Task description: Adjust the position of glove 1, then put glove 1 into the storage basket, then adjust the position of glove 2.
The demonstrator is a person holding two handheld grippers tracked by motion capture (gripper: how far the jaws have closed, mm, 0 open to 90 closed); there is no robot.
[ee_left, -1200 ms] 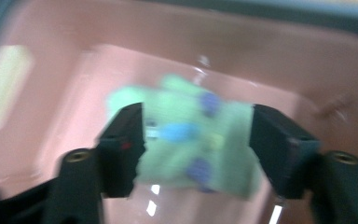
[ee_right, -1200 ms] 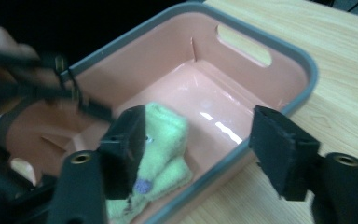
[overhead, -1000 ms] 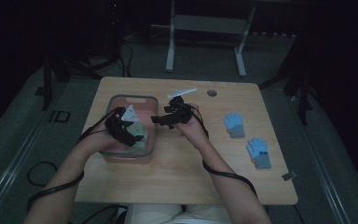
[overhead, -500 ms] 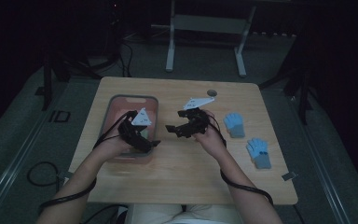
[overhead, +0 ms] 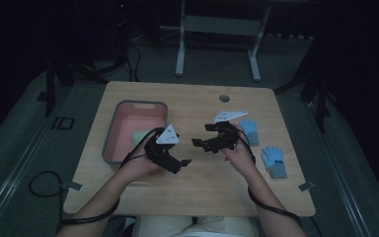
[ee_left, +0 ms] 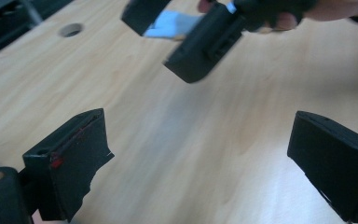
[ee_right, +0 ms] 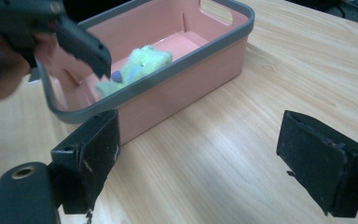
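Between the two grippers lies bare wooden table (overhead: 187, 192), both pairs of jaws wide apart with nothing in them. Just behind the left gripper (overhead: 181, 163) sits the pink bin (overhead: 128, 106) holding a green glove (ee_right: 137, 65). Beyond the right gripper (overhead: 201, 138), toward the table's edge, lie two blue gloves (overhead: 274, 160).

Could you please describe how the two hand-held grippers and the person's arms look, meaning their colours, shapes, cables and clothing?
The left gripper and the right gripper are black, each topped by a grey three-cornered plate. Their jaws are blocky black pads; the left pad shows a small red mark and worn edges. A black cable trails along each forearm. The forearms are bare, with no sleeves visible.
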